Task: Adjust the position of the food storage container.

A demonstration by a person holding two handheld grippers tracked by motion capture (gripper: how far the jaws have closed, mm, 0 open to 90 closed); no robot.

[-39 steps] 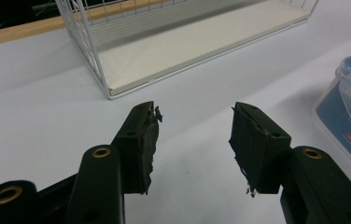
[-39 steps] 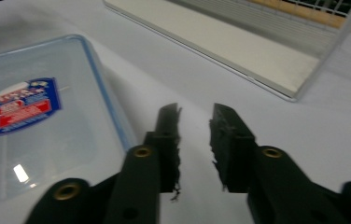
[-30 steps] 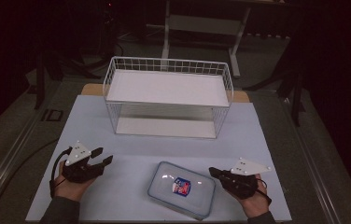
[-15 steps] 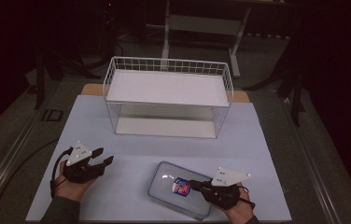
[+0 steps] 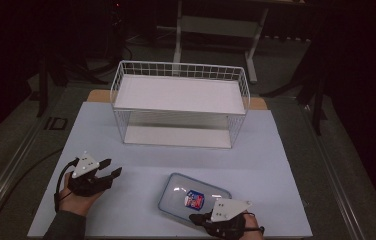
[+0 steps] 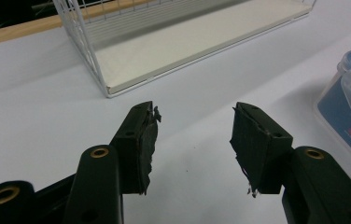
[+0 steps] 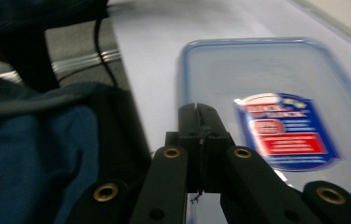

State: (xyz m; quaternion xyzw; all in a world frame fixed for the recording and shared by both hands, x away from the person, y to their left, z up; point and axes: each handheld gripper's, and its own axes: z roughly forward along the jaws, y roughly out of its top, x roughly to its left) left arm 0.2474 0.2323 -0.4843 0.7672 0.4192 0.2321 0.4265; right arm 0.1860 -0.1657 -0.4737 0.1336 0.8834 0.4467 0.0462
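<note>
Right gripper view: my right gripper has its jaws pressed together with nothing between them, poised over the near edge of a clear plastic box whose lid bears a blue and red label. High view: my left gripper, jaws spread and empty, rests on the white table well left of the box; a white wire basket stands farther back.

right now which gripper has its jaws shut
The right gripper: its jaws are pressed together over the box. The left gripper stands wide open.
</note>
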